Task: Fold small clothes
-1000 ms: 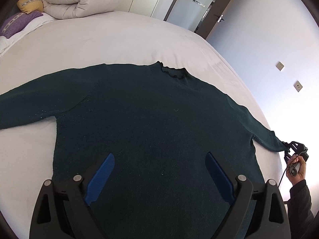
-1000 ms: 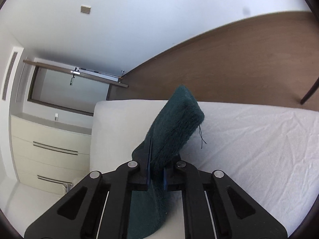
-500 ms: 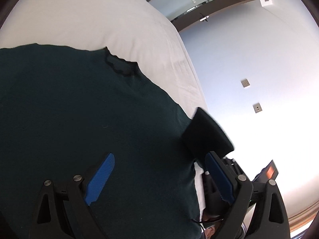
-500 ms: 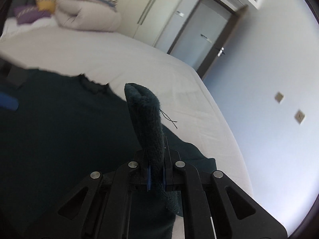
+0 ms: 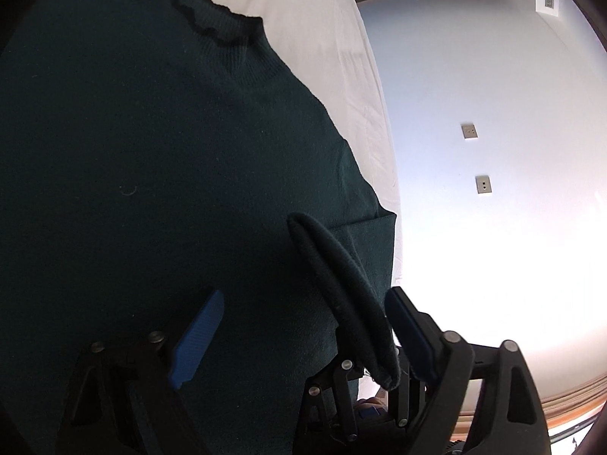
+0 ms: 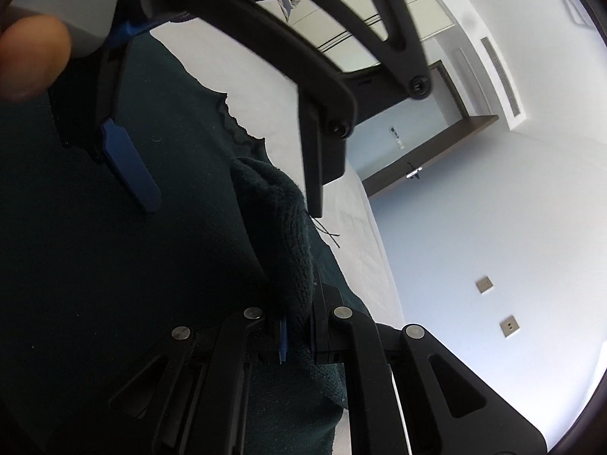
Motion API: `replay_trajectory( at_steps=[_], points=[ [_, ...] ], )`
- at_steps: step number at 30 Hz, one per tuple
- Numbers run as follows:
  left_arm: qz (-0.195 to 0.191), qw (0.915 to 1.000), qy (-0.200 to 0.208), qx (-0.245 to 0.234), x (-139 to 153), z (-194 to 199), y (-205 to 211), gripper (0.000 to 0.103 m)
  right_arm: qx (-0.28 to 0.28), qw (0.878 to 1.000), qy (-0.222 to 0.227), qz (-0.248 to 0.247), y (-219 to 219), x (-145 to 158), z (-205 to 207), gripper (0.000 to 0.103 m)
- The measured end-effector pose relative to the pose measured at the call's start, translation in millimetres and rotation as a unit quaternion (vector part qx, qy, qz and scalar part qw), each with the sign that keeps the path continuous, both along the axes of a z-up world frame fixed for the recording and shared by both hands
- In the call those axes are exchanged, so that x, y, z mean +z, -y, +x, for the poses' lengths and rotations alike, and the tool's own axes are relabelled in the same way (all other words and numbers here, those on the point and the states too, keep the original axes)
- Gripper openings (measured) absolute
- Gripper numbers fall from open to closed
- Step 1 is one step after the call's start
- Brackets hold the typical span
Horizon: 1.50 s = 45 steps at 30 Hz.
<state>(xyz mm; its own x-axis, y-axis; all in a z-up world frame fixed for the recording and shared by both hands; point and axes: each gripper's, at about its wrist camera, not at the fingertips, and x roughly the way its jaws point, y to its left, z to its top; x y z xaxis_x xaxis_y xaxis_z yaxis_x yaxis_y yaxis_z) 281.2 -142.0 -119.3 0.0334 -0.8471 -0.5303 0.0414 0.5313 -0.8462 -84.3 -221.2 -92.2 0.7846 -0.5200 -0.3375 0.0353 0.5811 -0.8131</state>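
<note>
A dark green knitted sweater (image 5: 151, 151) lies flat on the white bed (image 5: 326, 38), its frilled collar (image 5: 216, 26) at the top. My right gripper (image 6: 297, 335) is shut on the sweater's sleeve cuff (image 6: 280, 220) and holds it up over the sweater's body. My left gripper (image 5: 303, 326) is open, with the raised cuff (image 5: 341, 284) standing between its blue pads (image 5: 197, 333), apart from both. In the right wrist view the left gripper (image 6: 224, 182) shows close above, with a thumb on it.
The bed's right edge (image 5: 383, 159) runs next to a pale wall with two sockets (image 5: 470, 131). A dark-framed door (image 6: 402, 144) stands at the far end.
My right gripper has carried the sleeve cuff inward over the sweater's body. My left gripper has swung to the right and now has the cuff between its open fingers.
</note>
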Motion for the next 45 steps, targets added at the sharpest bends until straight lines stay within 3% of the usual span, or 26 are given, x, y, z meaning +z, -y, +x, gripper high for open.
replay_trajectory(
  at_steps=[2, 3, 5, 9, 11, 13, 15, 17, 18, 21, 24, 25, 26, 27, 28, 31, 33, 36, 39, 40, 43, 45],
  points=[
    [0.000, 0.9998, -0.006, -0.021, -1.9, 8.6, 3.6, 0.042, 0.010, 1.000, -0.007, 0.002, 3.7, -0.2, -0.3, 0.007],
    [0.007, 0.9996, 0.000, -0.027, 0.2, 12.5, 3.8, 0.036, 0.021, 1.000, -0.019, 0.008, 1.1, -1.2, -1.9, 0.007],
    [0.020, 0.9989, 0.003, -0.041, 2.9, 17.2, 6.4, 0.010, 0.031, 0.999, -0.025, 0.011, -3.7, -2.4, -6.9, 0.008],
    [0.049, 0.9961, 0.037, -0.063, 12.6, 11.8, 8.9, 0.008, 0.019, 0.998, -0.028, 0.060, 1.2, 11.8, -8.4, 0.017],
    [0.053, 0.9962, 0.048, -0.050, 17.5, 14.0, -0.5, 0.007, 0.011, 0.994, -0.025, 0.110, 4.2, 28.5, -19.7, 0.032],
    [0.057, 0.9963, 0.056, -0.031, 25.7, 19.8, -19.8, 0.007, 0.009, 0.985, -0.010, 0.174, 14.9, 44.0, -30.9, 0.073],
    [0.070, 0.9952, 0.069, -0.009, 35.9, 29.7, -42.1, 0.007, 0.008, 0.971, 0.012, 0.238, 32.1, 61.2, -47.1, 0.075],
    [0.081, 0.9937, 0.077, 0.009, 44.3, 40.0, -63.8, 0.007, -0.020, 0.948, 0.016, 0.318, 57.5, 75.8, -43.6, 0.075],
    [0.086, 0.9931, 0.079, 0.017, 47.3, 45.1, -74.9, 0.007, -0.035, 0.929, 0.019, 0.368, 73.6, 81.5, -43.2, 0.075],
    [0.102, 0.9902, 0.085, 0.043, 53.6, 57.7, -104.9, 0.007, -0.077, 0.853, 0.029, 0.515, 130.5, 90.5, -37.6, 0.075],
    [0.121, 0.9866, 0.088, 0.065, 55.6, 69.3, -127.8, 0.007, -0.112, 0.774, 0.050, 0.621, 201.6, 85.6, -29.5, 0.075],
    [0.125, 0.9859, 0.087, 0.069, 54.1, 73.1, -133.0, 0.007, -0.118, 0.756, 0.060, 0.642, 215.2, 87.8, -29.1, 0.075],
    [0.130, 0.9854, 0.085, 0.069, 50.4, 76.1, -138.5, 0.007, -0.120, 0.747, 0.071, 0.650, 235.2, 85.1, -28.7, 0.075],
    [0.137, 0.9849, 0.080, 0.069, 45.1, 78.8, -140.4, 0.007, -0.119, 0.748, 0.083, 0.648, 241.2, 92.4, -28.0, 0.075],
    [0.148, 0.9838, 0.077, 0.066, 39.0, 80.8, -140.6, 0.007, -0.116, 0.756, 0.094, 0.638, 249.5, 85.4, -23.8, 0.075],
    [0.171, 0.9807, 0.068, 0.067, 20.1, 82.2, -136.6, 0.008, -0.089, 0.772, 0.111, 0.620, 264.1, 110.1, -33.4, 0.075],
    [0.177, 0.9797, 0.061, 0.071, 9.0, 81.2, -133.4, 0.008, -0.061, 0.772, 0.105, 0.624, 265.4, 138.8, -25.8, 0.075],
    [0.188, 0.9777, 0.057, 0.073, -3.6, 79.4, -131.7, 0.008, -0.018, 0.740, 0.032, 0.672, 279.9, 157.9, -6.9, 0.075],
    [0.191, 0.9763, 0.065, 0.078, -0.5, 75.1, -134.6, 0.010, -0.014, 0.720, 0.005, 0.694, 292.8, 162.6, 11.4, 0.075],
    [0.197, 0.9746, 0.070, 0.080, 2.7, 72.4, -136.0, 0.010, -0.020, 0.703, -0.005, 0.711, 300.2, 154.7, 22.0, 0.075],
    [0.211, 0.9709, 0.084, 0.076, 8.9, 65.5, -132.9, 0.009, -0.023, 0.630, -0.038, 0.775, 319.3, 125.7, 50.8, 0.075],
    [0.218, 0.9686, 0.091, 0.077, 9.7, 61.3, -134.0, 0.009, -0.049, 0.598, -0.039, 0.799, 330.0, 97.3, 73.4, 0.075]
  ],
)
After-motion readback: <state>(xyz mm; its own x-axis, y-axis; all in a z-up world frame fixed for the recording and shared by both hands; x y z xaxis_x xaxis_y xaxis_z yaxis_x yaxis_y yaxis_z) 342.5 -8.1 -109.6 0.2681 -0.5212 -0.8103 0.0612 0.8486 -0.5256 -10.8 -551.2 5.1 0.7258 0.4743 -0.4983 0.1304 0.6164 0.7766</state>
